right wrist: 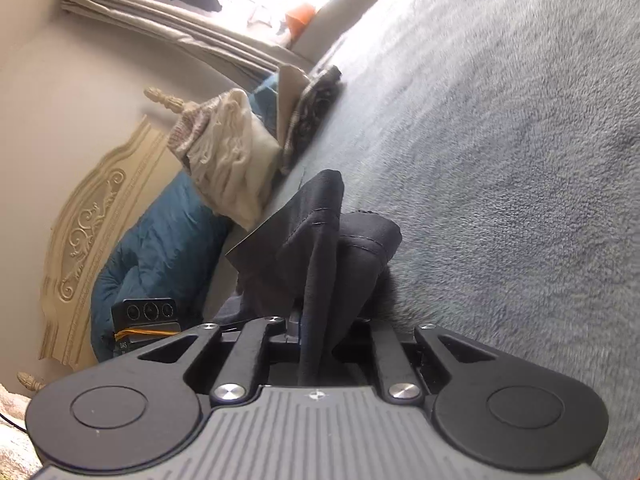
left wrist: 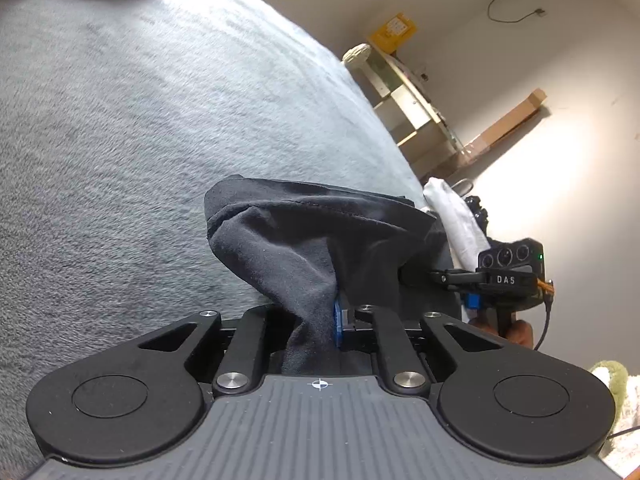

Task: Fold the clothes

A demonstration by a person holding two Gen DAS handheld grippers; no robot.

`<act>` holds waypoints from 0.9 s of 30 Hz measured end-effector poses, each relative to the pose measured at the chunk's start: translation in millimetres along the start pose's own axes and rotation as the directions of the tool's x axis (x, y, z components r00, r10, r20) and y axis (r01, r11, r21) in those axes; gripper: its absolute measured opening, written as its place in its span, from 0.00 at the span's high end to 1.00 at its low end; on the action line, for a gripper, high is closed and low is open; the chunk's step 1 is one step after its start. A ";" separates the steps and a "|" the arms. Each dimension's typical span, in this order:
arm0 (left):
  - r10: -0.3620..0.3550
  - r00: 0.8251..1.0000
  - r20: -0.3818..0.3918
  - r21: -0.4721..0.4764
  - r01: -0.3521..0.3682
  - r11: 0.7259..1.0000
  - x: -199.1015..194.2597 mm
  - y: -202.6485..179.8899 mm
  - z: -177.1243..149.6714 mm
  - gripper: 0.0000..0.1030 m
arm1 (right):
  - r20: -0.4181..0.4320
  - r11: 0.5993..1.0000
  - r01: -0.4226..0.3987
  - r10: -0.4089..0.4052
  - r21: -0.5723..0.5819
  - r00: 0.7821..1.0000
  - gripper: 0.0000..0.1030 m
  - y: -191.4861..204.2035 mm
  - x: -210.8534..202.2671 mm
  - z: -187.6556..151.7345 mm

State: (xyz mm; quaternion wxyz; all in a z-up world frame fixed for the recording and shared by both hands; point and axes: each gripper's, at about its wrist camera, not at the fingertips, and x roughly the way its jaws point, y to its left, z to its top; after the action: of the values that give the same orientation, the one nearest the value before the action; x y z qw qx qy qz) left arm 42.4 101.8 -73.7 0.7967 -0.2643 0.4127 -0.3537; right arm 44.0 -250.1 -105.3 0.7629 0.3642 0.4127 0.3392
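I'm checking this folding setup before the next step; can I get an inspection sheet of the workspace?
Surface: grey fleece blanket, bare ahead.
Job's things: dark garment, bunched, lifted at two spots.
Clutter: clothes pile by the blue pillow; white cloth.
Grippers: left gripper and right gripper both shut on the garment.
Cables: orange lead on the right gripper; wall cord.
Surroundings: carved headboard, shelf unit.

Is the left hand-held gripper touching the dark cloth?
Touching. The left wrist view shows the left hand-held gripper closed on a bunched fold of the dark cloth, which runs down between its fingers.
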 end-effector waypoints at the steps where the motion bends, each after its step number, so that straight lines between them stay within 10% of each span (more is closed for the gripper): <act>1: -0.007 1.000 0.005 0.006 0.007 1.000 -1.4 -4.6 0.0 0.91 | 0.015 1.000 -0.006 0.006 -0.001 1.000 0.89 3.6 -4.5 -2.9; 17: -0.212 0.975 -0.065 0.201 0.221 0.954 28.4 -127.7 13.8 0.92 | 0.313 1.000 -0.001 0.007 -0.019 0.950 0.90 52.2 -136.6 -60.8; 27: -0.346 0.881 -0.321 0.396 0.457 0.796 111.5 -263.6 26.9 0.92 | 0.500 0.986 0.158 -0.112 -0.050 0.859 0.90 82.3 -284.7 -87.6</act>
State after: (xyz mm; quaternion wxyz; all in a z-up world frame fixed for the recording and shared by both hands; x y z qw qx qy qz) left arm 19.7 -142.7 75.7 0.6882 -0.1067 0.3410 -0.6314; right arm -172.9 -417.4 37.9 0.8805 0.3746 0.2122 0.1983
